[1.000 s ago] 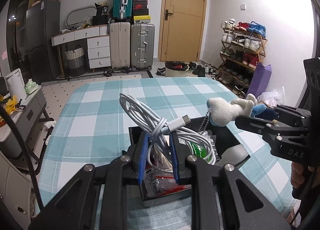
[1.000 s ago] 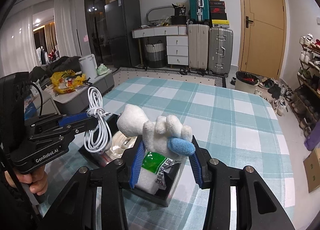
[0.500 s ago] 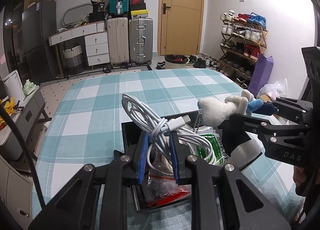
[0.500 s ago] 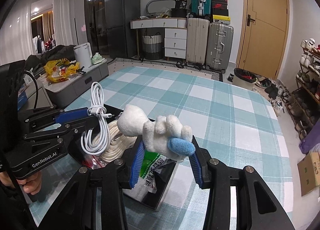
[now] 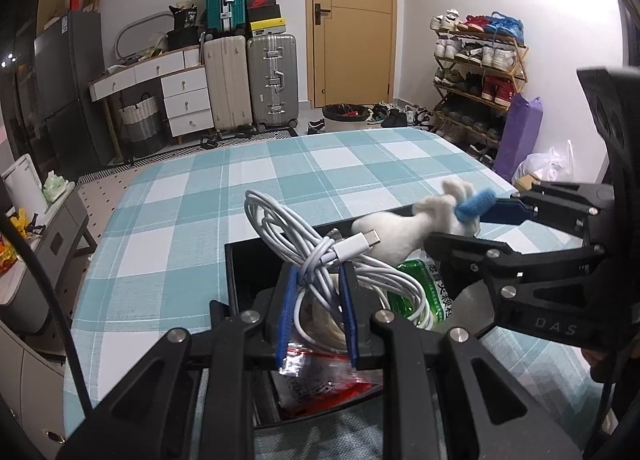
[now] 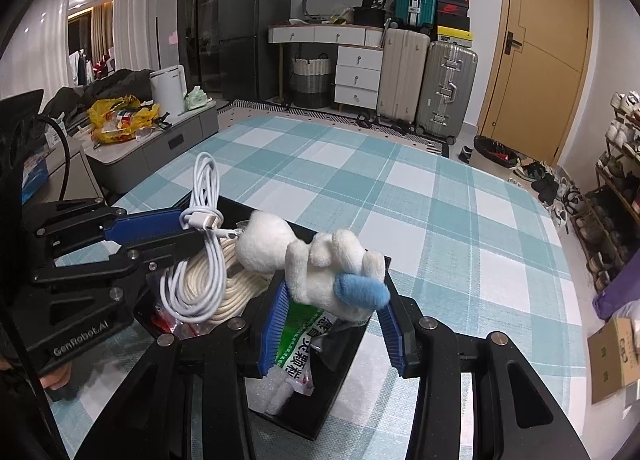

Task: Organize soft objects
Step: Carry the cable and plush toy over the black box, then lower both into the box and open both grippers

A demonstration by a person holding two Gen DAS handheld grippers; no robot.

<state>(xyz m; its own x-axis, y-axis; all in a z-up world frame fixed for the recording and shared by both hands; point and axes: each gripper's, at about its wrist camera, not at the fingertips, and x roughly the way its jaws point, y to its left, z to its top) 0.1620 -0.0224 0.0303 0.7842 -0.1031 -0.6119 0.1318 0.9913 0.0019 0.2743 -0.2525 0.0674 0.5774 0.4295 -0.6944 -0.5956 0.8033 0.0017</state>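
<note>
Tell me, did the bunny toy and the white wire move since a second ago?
A little. Both grippers sank closer over the black box, carrying the white plush toy and the coiled white cable down with them. Nothing was let go: the left gripper keeps pinching the cable, the right gripper keeps the toy.

Your left gripper (image 5: pixel 316 312) is matte black with blue ribbed finger pads, silver screws at its joints and "GenRobot.AI" on its side. Your right gripper (image 6: pixel 332 324) matches, marked "DAS", with a black cable trailing.
</note>
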